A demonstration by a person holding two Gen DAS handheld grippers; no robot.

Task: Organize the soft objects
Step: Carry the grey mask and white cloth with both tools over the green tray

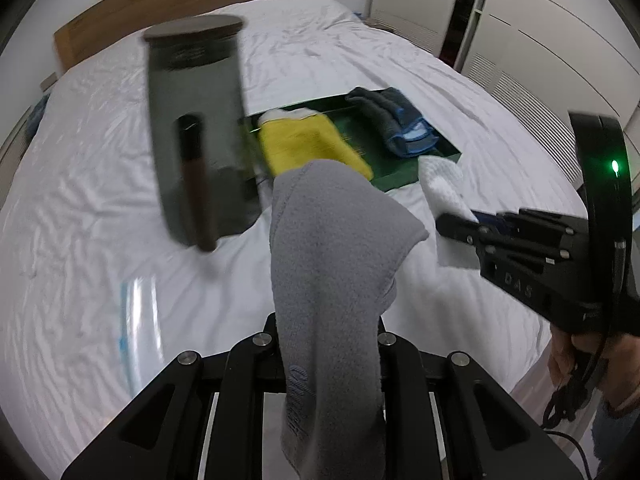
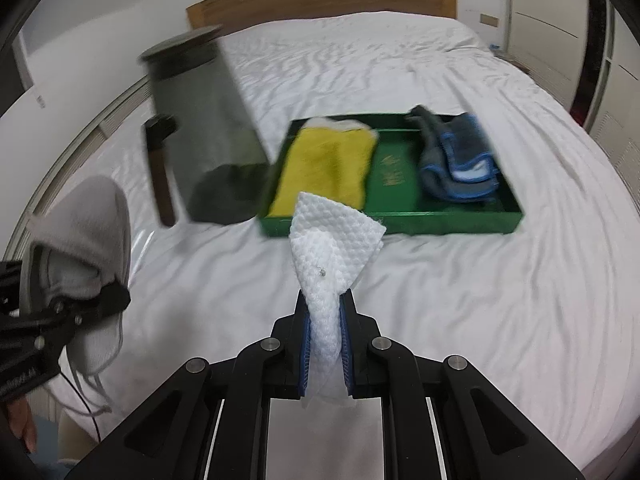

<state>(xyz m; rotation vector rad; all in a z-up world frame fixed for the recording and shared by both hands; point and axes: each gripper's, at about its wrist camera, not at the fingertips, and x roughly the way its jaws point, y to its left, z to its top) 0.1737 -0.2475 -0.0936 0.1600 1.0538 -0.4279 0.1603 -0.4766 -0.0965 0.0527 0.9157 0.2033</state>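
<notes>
1. The left claw (image 1: 326,344) is pinching a grey cloth (image 1: 332,264), which hangs bunched over the bed (image 1: 100,184), well short of the tray (image 1: 404,174).
2. The right claw (image 2: 325,332) is pressed together on a white cloth (image 2: 328,248), which stands up from between the blue pads (image 2: 305,344) above the bare sheet near the bed's foot edge.
3. The green tray lies mid-bed and already holds a yellow cloth (image 2: 326,164) on its left and a blue-grey glove (image 2: 456,160) on its right; a bare strip shows between them.
4. A tall grey jar (image 2: 200,128) with a dark lid stands just beside the tray's left edge.
5. Judged step: carry both cloths to the tray. To do it well, keep each grip firm until the cloth is over the tray.
6. Aim for the free middle strip or the near rim, lowering until the cloth rests before letting go.
7. Bring the left claw in wide of the jar, since a dangling cloth could catch it.
8. Release one cloth at a time so the claws do not crowd.
</notes>
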